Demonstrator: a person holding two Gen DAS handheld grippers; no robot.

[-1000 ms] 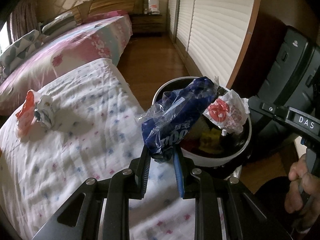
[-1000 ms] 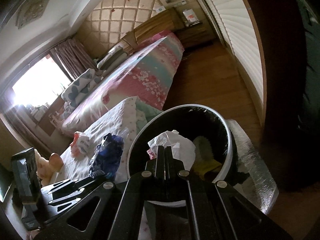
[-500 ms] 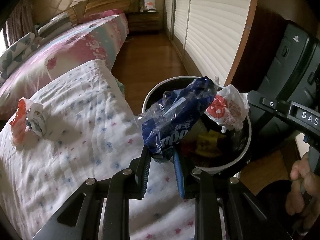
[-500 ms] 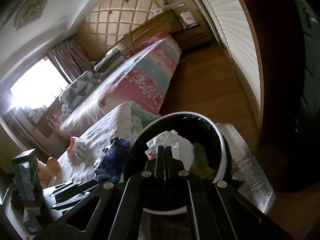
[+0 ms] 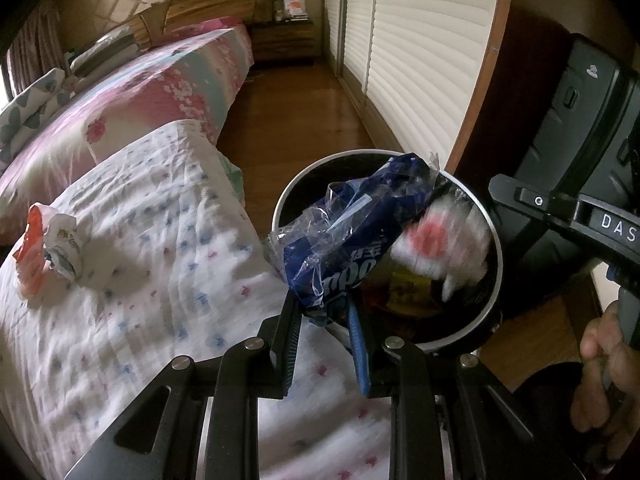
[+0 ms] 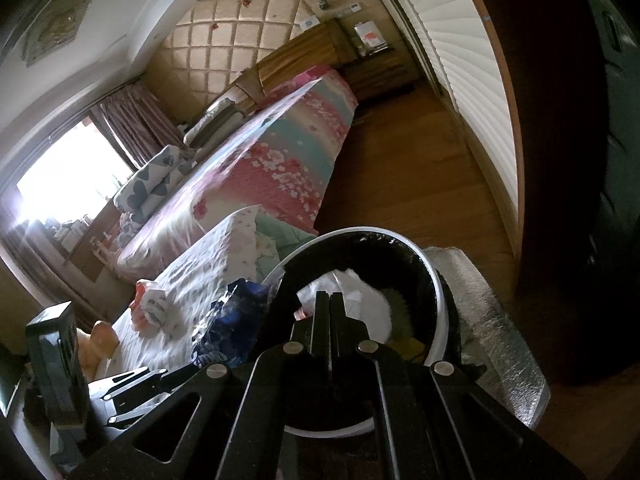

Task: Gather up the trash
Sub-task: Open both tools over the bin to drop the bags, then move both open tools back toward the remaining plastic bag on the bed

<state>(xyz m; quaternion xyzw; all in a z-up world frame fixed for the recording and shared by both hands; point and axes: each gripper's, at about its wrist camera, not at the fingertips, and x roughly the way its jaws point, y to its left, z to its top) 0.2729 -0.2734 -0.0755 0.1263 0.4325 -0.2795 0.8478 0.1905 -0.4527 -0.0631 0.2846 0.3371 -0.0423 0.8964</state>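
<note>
Left gripper [image 5: 322,312] clamping wrapper [image 5: 352,236] at bin [image 5: 280,208] rim, 9 o'clock | right gripper [image 6: 330,312] clenched, empty | advise: centre over bin, then release.

Bed [image 5: 168,84] with pink and teal flowered cover runs back to a wooden headboard [image 5: 200,12]. Nearer me, a white dotted quilt [image 5: 140,240]. Pillows [image 6: 148,188] with heart print lie by the window [image 6: 68,172], curtain [image 6: 136,124] beside it. Wood floor [image 5: 296,120] between bed and white slatted doors [image 5: 420,52]. Nightstand [image 5: 286,38] at far wall. Quilted wall panel [image 6: 240,20] above headboard. Silver foil mat [image 6: 492,328] on floor.
</note>
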